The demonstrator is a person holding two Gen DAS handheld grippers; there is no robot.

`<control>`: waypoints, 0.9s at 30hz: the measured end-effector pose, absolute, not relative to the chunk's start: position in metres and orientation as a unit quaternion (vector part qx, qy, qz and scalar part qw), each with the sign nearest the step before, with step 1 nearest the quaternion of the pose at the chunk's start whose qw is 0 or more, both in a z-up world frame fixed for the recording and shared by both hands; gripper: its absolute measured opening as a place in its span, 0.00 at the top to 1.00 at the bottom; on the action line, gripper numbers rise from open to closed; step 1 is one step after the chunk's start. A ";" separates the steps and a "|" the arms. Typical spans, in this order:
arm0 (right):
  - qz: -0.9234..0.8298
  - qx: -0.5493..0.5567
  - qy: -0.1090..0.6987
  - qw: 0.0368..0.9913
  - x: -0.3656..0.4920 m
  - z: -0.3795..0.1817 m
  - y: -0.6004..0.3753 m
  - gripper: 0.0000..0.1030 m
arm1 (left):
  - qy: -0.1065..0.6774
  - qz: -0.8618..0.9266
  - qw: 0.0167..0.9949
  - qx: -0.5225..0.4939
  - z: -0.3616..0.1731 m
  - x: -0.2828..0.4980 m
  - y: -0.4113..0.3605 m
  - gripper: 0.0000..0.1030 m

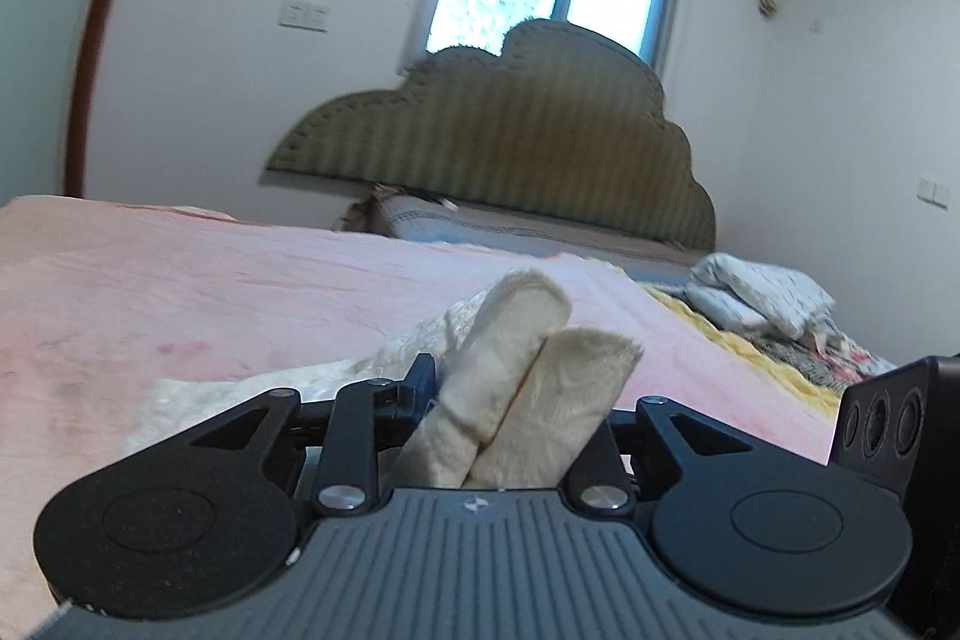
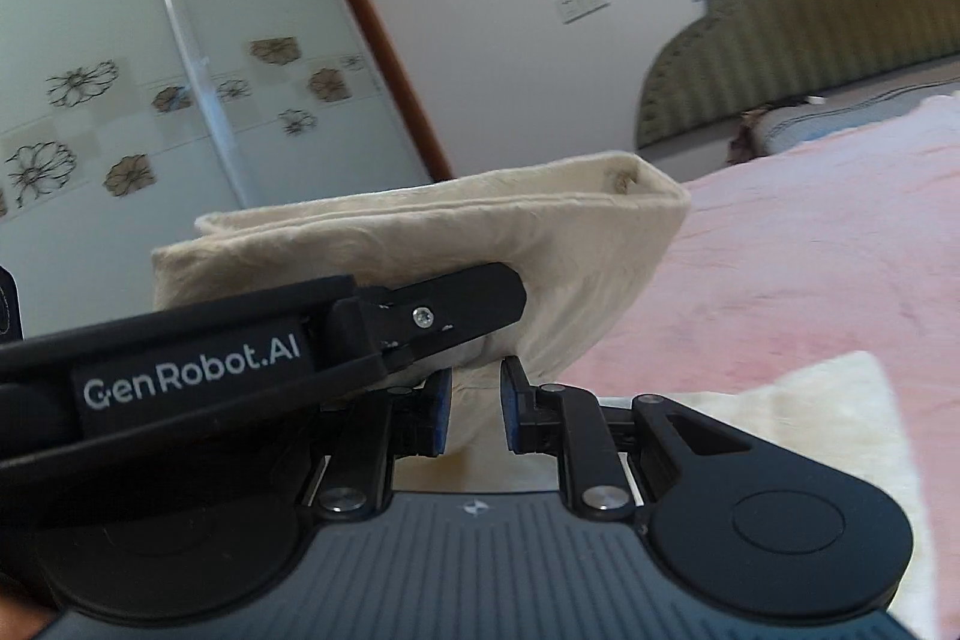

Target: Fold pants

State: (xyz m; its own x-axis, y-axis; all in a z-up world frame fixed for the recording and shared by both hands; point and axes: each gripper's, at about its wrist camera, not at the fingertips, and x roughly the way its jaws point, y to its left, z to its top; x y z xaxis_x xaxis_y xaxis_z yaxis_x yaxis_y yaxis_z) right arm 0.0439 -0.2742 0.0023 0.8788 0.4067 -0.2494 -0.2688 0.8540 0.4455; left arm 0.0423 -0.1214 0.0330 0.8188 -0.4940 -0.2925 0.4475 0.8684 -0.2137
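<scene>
The cream pants [image 1: 528, 382] are bunched in thick folded layers between the fingers of my left gripper [image 1: 516, 400], which is shut on them above the pink bed. More cream cloth trails down to the left onto the bed. In the right wrist view the same pants [image 2: 420, 244] stand up as a folded band, and my right gripper [image 2: 474, 412] is shut on a narrow pinch of them. The left gripper [image 2: 444, 316] crosses the right wrist view from the left, touching the same fold.
A pink bedspread [image 1: 210, 292] covers the bed. An olive cloud-shaped headboard [image 1: 498, 136] stands under a window. A crumpled patterned quilt [image 1: 762, 298] lies at the bed's right. A wardrobe with flower-printed doors [image 2: 150, 70] stands at the left.
</scene>
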 end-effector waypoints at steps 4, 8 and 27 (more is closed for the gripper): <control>0.151 0.204 0.185 0.949 0.044 -0.007 -0.293 0.83 | 0.195 -0.262 0.943 -0.059 0.018 0.051 -0.147 0.76; 0.136 0.226 0.196 0.944 0.048 -0.022 -0.310 0.83 | 0.208 -0.269 0.939 -0.055 0.007 0.056 -0.164 0.76; 0.055 0.204 0.270 0.939 0.029 -0.058 -0.350 0.78 | 0.315 -0.322 0.891 -0.062 -0.045 0.089 -0.199 0.63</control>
State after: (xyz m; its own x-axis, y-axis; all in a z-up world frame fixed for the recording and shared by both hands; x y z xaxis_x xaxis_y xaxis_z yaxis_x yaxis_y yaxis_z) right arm 0.0289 -0.3500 -0.0575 0.8483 0.2135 -0.4846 0.0065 0.9108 0.4127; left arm 0.0885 -0.1986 -0.0453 0.5943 -0.6131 -0.5205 0.5349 0.7846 -0.3135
